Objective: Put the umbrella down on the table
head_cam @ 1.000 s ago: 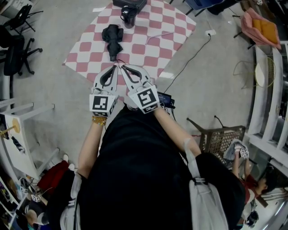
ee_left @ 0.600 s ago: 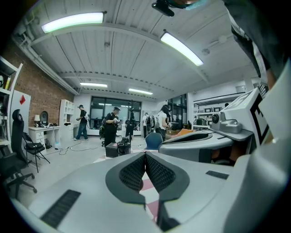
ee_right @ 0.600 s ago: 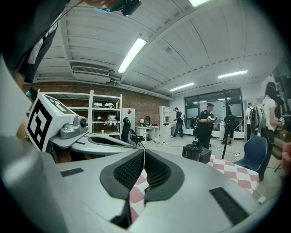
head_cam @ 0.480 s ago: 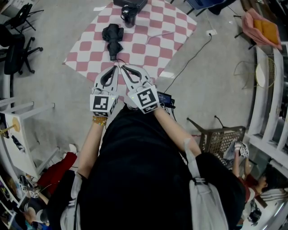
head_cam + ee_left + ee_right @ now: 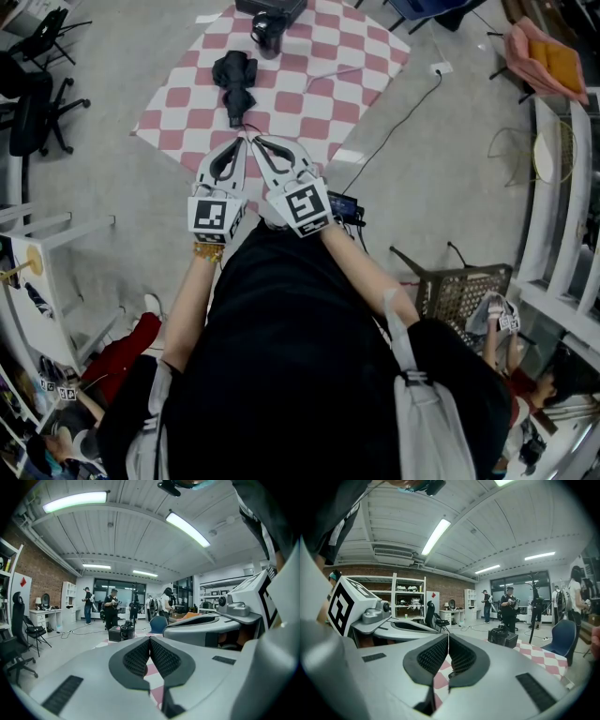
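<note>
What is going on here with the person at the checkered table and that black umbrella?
A person stands at the checkered table with a pair of tongs in each hand. The left tongs and the right tongs are both shut and empty, held side by side with their tips close together at the table's near edge. The black umbrella lies folded on the table just beyond them, and neither pair holds it. It looks already put down.
</note>
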`<state>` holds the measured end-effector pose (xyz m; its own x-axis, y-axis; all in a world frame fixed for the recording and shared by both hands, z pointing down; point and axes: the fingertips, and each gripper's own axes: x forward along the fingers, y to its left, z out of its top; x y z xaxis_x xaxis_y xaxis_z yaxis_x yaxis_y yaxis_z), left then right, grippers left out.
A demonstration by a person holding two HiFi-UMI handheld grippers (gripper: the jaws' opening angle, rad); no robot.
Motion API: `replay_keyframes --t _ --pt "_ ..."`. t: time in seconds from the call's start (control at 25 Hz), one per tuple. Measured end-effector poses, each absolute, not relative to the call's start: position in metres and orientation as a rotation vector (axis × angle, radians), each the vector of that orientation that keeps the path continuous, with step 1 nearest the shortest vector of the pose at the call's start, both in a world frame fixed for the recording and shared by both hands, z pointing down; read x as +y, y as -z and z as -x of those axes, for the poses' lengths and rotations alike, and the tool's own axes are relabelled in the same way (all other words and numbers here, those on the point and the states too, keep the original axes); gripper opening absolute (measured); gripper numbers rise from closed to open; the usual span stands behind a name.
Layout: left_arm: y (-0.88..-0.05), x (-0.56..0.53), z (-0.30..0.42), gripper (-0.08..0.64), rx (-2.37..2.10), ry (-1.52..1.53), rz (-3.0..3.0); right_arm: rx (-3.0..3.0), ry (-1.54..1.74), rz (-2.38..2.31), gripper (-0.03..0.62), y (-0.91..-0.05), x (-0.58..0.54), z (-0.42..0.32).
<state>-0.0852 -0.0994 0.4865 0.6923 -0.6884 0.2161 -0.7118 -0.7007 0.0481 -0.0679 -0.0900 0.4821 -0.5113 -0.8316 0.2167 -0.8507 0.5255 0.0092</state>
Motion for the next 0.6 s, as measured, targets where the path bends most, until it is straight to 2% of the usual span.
replay_keyframes --t 0.6 --pt "-0.4897 -0.1015 0.0861 0.015 -1.163 -0.285 -2.76 -2.568 -0.147 -1.408 0.015 -0.4842 -0.0931 0.0703"
